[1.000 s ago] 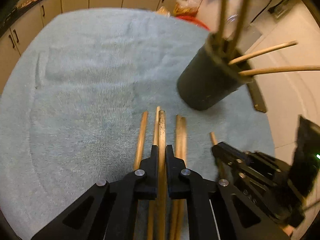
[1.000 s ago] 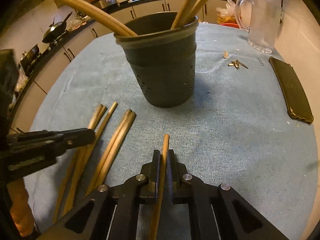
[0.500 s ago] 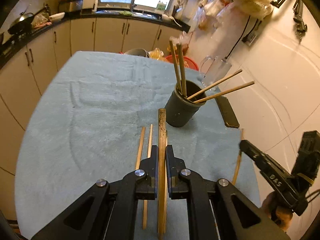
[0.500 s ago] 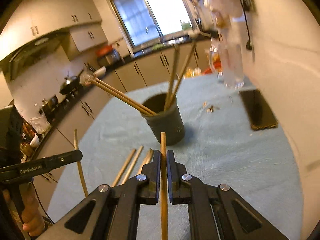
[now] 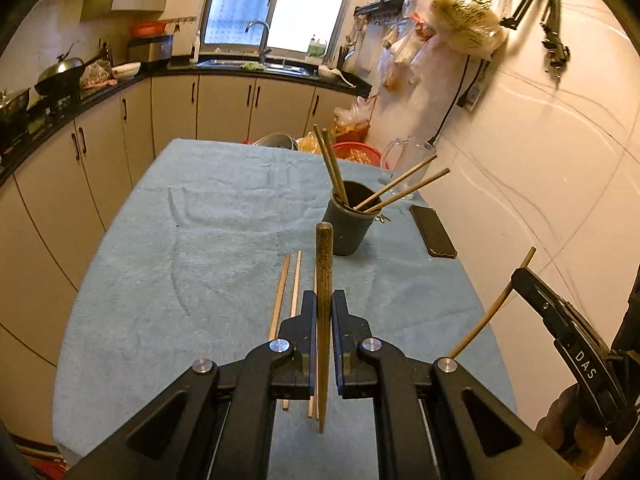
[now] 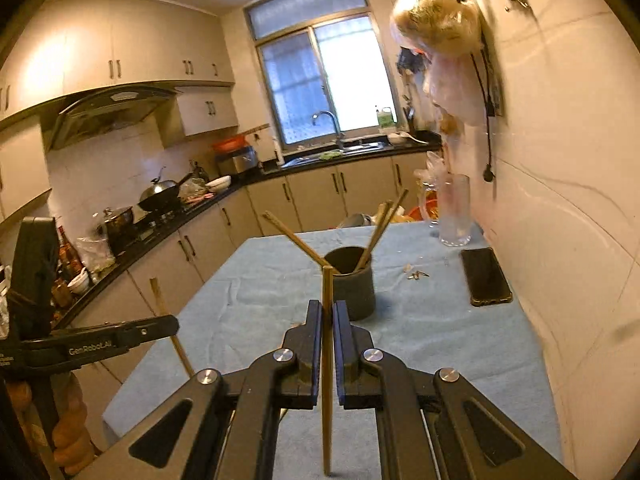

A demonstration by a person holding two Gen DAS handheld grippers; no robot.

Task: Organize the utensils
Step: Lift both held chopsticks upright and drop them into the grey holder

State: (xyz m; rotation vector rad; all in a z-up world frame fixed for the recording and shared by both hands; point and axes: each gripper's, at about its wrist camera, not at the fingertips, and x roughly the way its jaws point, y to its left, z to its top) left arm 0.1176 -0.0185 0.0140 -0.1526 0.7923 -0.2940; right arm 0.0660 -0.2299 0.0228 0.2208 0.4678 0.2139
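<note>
Between the left gripper's (image 5: 323, 312) closed jaws stands a dark chopstick (image 5: 323, 280); the right gripper (image 6: 328, 320) likewise clamps a pale chopstick (image 6: 327, 360). Just ahead stands the dark holder (image 5: 348, 220) with four chopsticks, loose chopsticks (image 5: 286, 292) below left, a phone (image 5: 433, 230) to its right.

Bright window (image 5: 280, 2) (daylit), cream cabinets (image 5: 224, 106), tiled wall (image 5: 560, 140)

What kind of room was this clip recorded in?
A home kitchen, most likely: a sink with a faucet under the window, a wok on the stove beneath a range hood, and cabinets along the counter. The work happens on a towel-covered table.
</note>
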